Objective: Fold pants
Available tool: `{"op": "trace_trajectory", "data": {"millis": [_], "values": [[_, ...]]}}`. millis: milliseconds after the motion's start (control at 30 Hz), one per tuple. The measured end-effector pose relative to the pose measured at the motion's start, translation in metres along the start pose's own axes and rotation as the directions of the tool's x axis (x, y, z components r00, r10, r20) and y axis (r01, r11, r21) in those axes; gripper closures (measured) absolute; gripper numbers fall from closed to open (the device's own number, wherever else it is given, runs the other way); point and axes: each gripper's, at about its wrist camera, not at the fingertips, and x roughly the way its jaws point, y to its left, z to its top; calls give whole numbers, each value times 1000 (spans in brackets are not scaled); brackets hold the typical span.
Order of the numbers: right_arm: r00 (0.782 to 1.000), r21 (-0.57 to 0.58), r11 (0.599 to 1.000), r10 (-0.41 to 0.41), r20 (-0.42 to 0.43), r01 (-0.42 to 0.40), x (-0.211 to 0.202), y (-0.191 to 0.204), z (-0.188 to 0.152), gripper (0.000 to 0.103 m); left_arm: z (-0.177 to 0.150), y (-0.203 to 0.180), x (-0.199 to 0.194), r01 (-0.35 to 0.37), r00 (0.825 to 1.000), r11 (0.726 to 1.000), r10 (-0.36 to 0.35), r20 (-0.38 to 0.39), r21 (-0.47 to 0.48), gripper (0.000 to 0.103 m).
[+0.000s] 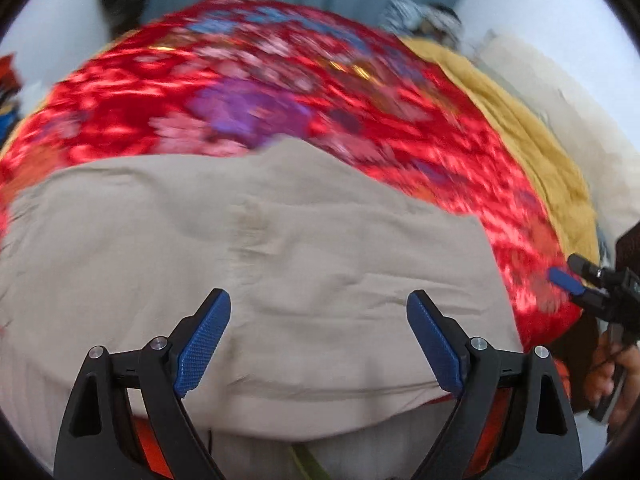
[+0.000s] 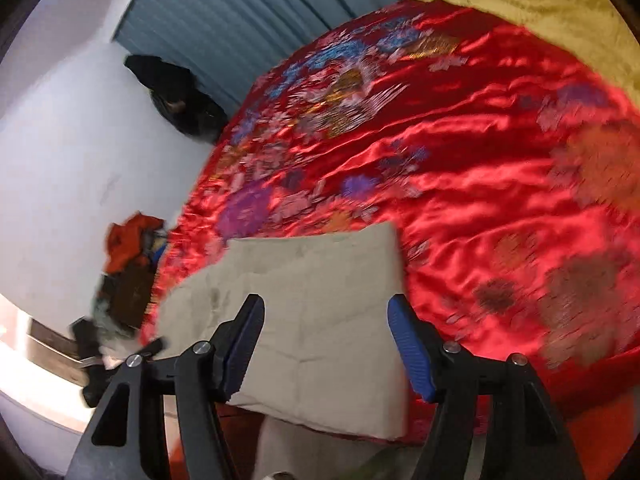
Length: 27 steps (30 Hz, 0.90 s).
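The beige cotton pants, folded into a flat rectangle, are laid on the red floral satin bedspread, their near edge hidden behind the fingers. The left gripper and right gripper are held above them, jaws spread and empty. Detail is smeared by blur.

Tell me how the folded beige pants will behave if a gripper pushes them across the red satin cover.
The beige pants look soft and creased, so they would probably bunch rather than slide whole. The red satin cover is glossy, likely slippery, so the stack may drift. Both grippers are open, holding nothing.
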Motion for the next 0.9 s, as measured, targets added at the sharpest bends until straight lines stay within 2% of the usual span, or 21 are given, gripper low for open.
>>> {"op": "trace_trajectory", "data": {"millis": [67, 133, 200, 267, 333, 400, 433, 533, 600, 700, 733, 767, 900], "values": [[997, 12, 999, 45, -66, -44, 26, -3, -20, 47, -3, -9, 27, -17, 998, 999, 19, -56, 31, 12], [984, 33, 999, 27, -178, -21, 69, -9, -45, 51, -11, -8, 43, -64, 992, 996, 69, -101, 54, 17], [970, 10, 999, -28, -241, 31, 92, -6, -64, 53, -18, -8, 42, -88, 989, 994, 96, -110, 71, 18], [978, -52, 998, -55, -202, 45, 88, 10, -68, 53, -16, -11, 25, -72, 993, 995, 77, -89, 66, 18], [990, -121, 991, -63, -124, 48, 73, 28, -65, 53, -8, -22, 10, -51, 998, 996, 54, -45, 77, 14], [994, -194, 977, -102, -44, 92, 64, 40, -67, 53, 2, -36, 2, -23, 1000, 995, 25, -11, 97, 11], [993, -220, 970, -114, -31, 105, 68, 39, -68, 53, 6, -42, 2, -4, 1000, 994, 4, -8, 107, 11], [983, -237, 963, -155, -104, 127, 94, 31, -86, 53, 24, -68, 16, 59, 998, 990, -56, -31, 130, 11], [984, -227, 965, -154, -96, 129, 100, 26, -96, 53, 31, -83, 34, 80, 996, 984, -72, -55, 158, 11], [982, -263, 954, -170, -87, 141, 102, 29, -96, 53, 30, -93, 71, 71, 990, 978, -46, -133, 197, 11], [982, -262, 955, -168, -86, 141, 100, 27, -95, 53, 27, -93, 81, 46, 988, 975, -13, -155, 217, 12], [982, -261, 955, -168, -85, 140, 101, 26, -95, 53, 22, -91, 92, -8, 983, 968, 53, -175, 250, 12], [984, -259, 957, -159, -83, 133, 103, 27, -94, 52, 10, -66, 89, -101, 975, 956, 150, -164, 275, 12]]}}
